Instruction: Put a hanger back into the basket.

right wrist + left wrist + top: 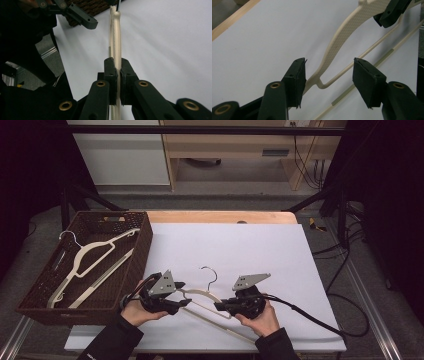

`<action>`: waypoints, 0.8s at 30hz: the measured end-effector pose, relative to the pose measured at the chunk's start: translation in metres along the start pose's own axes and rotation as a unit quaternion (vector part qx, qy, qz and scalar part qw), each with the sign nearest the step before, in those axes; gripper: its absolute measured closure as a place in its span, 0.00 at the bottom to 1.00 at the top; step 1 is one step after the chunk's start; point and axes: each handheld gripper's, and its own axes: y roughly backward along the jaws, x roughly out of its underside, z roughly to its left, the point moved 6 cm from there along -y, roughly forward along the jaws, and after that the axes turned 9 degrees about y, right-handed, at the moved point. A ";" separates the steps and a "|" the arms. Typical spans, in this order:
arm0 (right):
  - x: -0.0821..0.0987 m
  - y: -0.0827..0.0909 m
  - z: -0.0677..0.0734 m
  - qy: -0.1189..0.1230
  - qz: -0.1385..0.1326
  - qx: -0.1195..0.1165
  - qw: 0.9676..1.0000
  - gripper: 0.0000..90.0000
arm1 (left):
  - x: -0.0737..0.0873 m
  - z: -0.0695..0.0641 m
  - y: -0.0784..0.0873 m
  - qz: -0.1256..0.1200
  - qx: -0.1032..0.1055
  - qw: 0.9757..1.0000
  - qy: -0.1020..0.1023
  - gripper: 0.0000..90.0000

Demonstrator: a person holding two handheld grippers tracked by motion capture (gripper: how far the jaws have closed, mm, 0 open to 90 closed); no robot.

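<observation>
Bkgd items, high view:

- Table (pixel 220 216): wood top, strip visible at far edge; most of it under white sheet (pixel 260 255).
- Brown woven basket (pixel 142 251) on table's left side, partly overhanging sheet edge. Cut-out handle in far wall.
- Inside basket: 1 cream hanger (pixel 87 265), lying flat, metal hook toward far-left corner.
- Behind table: light wood furniture (pixel 235 145) w/ white panel (pixel 120 157) to its left.
- Black cables hang at furniture's right side, more on floor (pixel 360 270) right of table.
- Black frame bar (pixel 200 130) runs across top.
- Surroundings dark both sides.
</observation>
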 end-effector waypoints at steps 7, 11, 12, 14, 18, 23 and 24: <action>-0.006 -0.003 0.013 0.027 -0.002 -0.018 0.999 0.96 | 0.000 -0.005 -0.005 0.022 0.018 0.999 -0.020 0.55; -0.007 -0.004 0.017 0.034 0.003 -0.027 0.999 0.96 | 0.000 -0.008 -0.006 0.028 0.030 0.999 -0.016 0.68; -0.007 -0.005 0.017 0.037 0.005 -0.026 0.999 0.96 | 0.000 -0.009 -0.005 0.031 0.036 0.999 -0.017 0.72; -0.006 -0.006 0.015 0.040 0.006 -0.018 0.999 0.96 | 0.000 -0.008 -0.004 0.034 0.035 0.999 -0.017 0.78; -0.007 -0.004 0.012 0.046 0.000 0.010 0.999 0.90 | 0.000 -0.010 -0.002 0.038 0.043 0.998 -0.014 0.82; -0.010 0.002 0.008 0.055 -0.020 0.052 0.997 0.74 | -0.003 -0.016 -0.001 0.036 0.059 0.998 -0.001 0.88; -0.011 0.003 0.006 0.053 -0.023 0.060 0.997 0.72 | -0.003 -0.018 -0.001 0.037 0.064 0.997 -0.001 0.89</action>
